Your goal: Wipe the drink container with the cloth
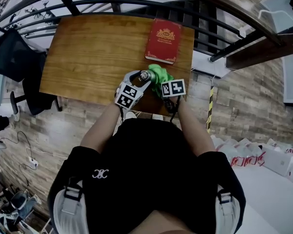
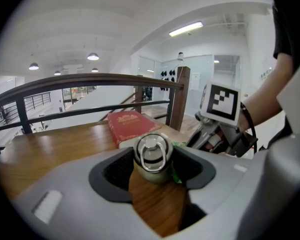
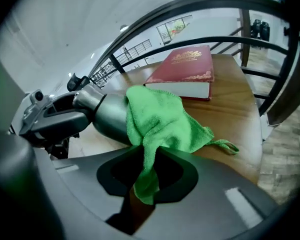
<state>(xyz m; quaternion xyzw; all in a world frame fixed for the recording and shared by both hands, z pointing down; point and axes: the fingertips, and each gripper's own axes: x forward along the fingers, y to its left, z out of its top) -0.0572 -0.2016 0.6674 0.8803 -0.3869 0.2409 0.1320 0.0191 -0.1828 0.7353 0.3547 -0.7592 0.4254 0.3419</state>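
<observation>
Cloth point(image 3: 157, 121), green, hangs pinched in the right tongs point(image 3: 147, 176) and drapes over the drink container point(image 3: 107, 119) — the left tongs point(image 2: 153, 166) clamp that steel container below its ringed cap, at the bench's point(image 1: 88, 52) near edge, near a red book point(image 1: 163, 40).

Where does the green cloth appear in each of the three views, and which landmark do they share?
Head view: green cloth at the table near edge, just below the red book.
Left gripper view: only a green sliver right of the drink container.
Right gripper view: centre, draped on the drink container, pinched by the right gripper.
Shared landmark: the red book.
</observation>
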